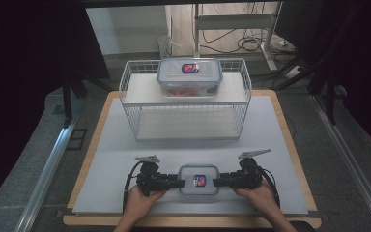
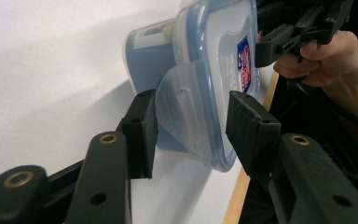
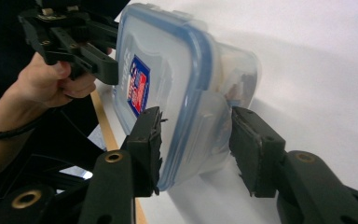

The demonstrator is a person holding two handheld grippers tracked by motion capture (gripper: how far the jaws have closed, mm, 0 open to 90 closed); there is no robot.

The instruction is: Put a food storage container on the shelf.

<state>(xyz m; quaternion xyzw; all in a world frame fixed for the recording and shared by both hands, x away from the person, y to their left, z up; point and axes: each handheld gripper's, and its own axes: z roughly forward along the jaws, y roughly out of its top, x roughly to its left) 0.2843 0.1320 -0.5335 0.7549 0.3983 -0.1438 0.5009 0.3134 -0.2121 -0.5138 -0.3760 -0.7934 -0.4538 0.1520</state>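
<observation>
A small clear container point(image 1: 199, 180) with a blue-rimmed lid and a red-and-blue label lies on the white mat near the table's front edge. My left gripper point(image 1: 181, 183) holds its left end and my right gripper point(image 1: 216, 182) its right end. In the left gripper view the two pads of the left gripper point(image 2: 191, 133) press on the end latch flap and lid rim of the container point(image 2: 214, 65). In the right gripper view the right gripper point(image 3: 196, 149) clamps the opposite end of the container point(image 3: 168, 79) the same way.
A white wire rack point(image 1: 128, 92) with two shelves stands at the back of the mat point(image 1: 111, 145). A larger, similar container point(image 1: 188, 76) sits on its top shelf. The lower shelf is bare. Dark floor and cables lie beyond the table.
</observation>
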